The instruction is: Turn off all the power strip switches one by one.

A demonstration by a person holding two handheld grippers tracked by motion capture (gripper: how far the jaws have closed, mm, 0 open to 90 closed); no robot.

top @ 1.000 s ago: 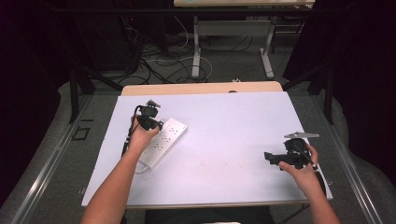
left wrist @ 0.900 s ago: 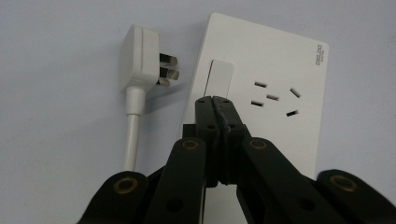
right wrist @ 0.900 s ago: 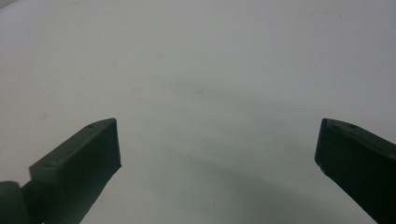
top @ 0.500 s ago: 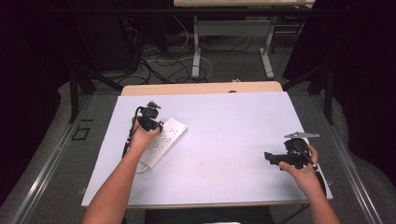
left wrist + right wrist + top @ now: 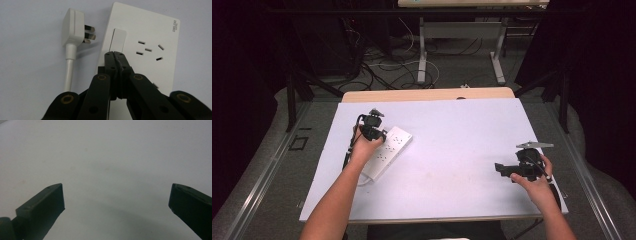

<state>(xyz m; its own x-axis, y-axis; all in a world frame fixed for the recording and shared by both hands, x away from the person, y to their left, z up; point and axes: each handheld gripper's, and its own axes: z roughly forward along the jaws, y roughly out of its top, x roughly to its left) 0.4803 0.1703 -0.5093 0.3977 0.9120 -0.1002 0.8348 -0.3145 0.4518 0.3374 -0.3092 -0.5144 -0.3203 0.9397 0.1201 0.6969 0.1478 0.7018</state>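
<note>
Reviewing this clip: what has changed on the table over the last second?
Nothing visibly changed. The left gripper stays shut with its tips at the rocker switch of the power strip, and the right gripper stays open over bare table.

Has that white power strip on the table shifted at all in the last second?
No. The power strip lies at the same spot and angle relative to the table's far edge, under the shut left tongs.
</note>
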